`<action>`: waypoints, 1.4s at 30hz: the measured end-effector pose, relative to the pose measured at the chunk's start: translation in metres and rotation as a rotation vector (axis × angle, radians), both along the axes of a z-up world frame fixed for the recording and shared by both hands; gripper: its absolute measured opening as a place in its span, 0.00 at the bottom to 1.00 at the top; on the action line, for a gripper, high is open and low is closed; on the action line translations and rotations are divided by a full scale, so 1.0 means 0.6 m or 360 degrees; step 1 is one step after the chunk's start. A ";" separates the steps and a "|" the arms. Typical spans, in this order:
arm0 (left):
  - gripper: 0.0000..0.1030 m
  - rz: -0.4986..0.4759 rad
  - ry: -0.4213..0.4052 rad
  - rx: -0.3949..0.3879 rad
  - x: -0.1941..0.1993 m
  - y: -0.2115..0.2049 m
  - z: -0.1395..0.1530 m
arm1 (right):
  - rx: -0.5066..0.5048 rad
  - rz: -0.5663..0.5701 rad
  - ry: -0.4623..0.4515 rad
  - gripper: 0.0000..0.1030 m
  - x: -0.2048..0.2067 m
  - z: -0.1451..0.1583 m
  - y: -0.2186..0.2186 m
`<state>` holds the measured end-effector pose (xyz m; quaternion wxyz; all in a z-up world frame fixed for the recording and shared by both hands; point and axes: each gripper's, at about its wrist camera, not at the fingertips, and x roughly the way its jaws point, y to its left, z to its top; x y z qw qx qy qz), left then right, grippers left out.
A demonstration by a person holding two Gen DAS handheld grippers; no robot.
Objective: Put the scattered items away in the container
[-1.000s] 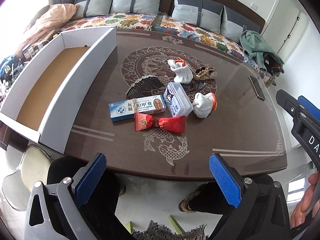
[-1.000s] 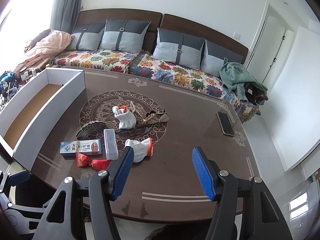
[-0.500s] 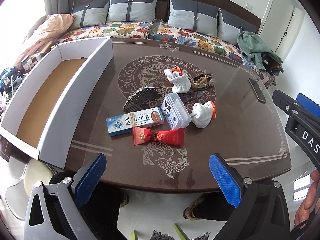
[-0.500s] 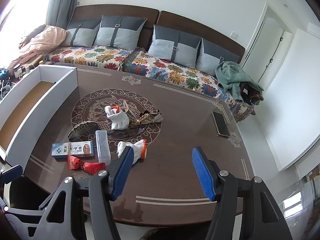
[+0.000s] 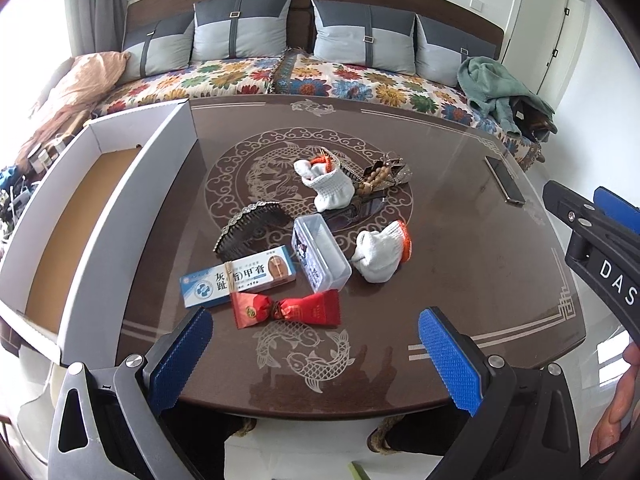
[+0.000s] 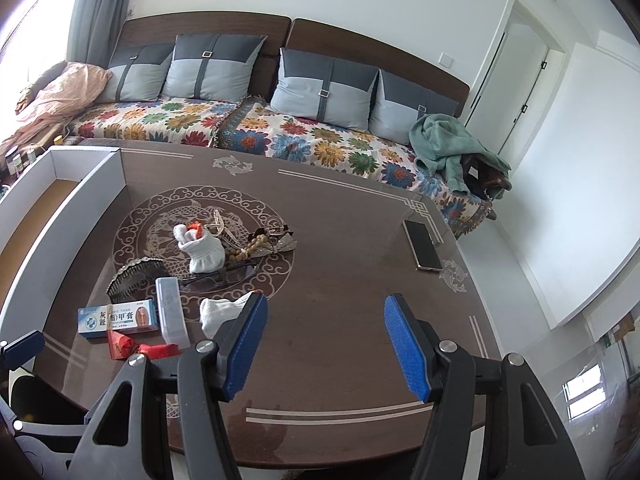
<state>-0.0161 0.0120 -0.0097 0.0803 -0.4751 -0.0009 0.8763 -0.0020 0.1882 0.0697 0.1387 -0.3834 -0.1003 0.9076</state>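
Scattered on the dark table [image 5: 480, 264] lie a red wrapped packet [image 5: 286, 310], a blue-and-white medicine box [image 5: 238, 276], a clear plastic case [image 5: 320, 258], a dark hair comb [image 5: 248, 224], two white gloves [image 5: 380, 254] [image 5: 326, 184], wooden beads [image 5: 376, 178] and dark glasses [image 5: 352, 208]. The white cardboard box [image 5: 116, 224] with a brown floor stands at the left. My left gripper [image 5: 316, 354] hovers open over the near edge, just short of the red packet. My right gripper [image 6: 324, 344] is open too, above the near side, with the near glove [image 6: 222, 312] by its left finger.
A phone [image 6: 422, 250] lies near the table's right edge. Behind the table runs a sofa [image 6: 280, 136] with a floral cover, grey cushions, a pink blanket [image 6: 60, 96] and a green garment [image 6: 452, 144]. A hand [image 5: 620, 412] shows at the lower right.
Both grippers have moved forward over the table, so the items now appear closer and lower in view. Both stay open and nothing has been picked up.
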 end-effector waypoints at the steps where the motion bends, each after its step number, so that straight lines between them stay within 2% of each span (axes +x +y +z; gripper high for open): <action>1: 1.00 -0.0003 0.0004 -0.0006 -0.002 0.004 0.000 | -0.0002 -0.0007 -0.0001 0.60 -0.001 -0.001 0.004; 18: 1.00 -0.0026 0.0025 -0.0049 -0.014 0.027 0.002 | -0.0036 -0.0056 0.0020 0.60 -0.009 -0.002 0.034; 25: 1.00 0.0096 0.0073 -0.0095 0.003 -0.043 -0.022 | -0.0147 0.0016 -0.0016 0.60 -0.015 -0.025 0.025; 29: 1.00 0.0175 0.0102 -0.0037 0.025 -0.105 -0.055 | -0.0290 0.0109 -0.0075 0.60 -0.015 -0.070 0.027; 34: 1.00 0.0213 0.0056 -0.0061 0.041 -0.139 -0.099 | -0.0474 0.0230 -0.0152 0.60 -0.015 -0.130 0.030; 38: 1.00 0.0211 -0.0018 -0.0086 0.051 -0.144 -0.130 | -0.0558 0.0402 -0.0222 0.60 -0.001 -0.189 0.015; 42: 1.00 0.0109 -0.0036 -0.0082 0.063 -0.126 -0.146 | -0.0723 0.0526 -0.0286 0.60 0.015 -0.243 0.012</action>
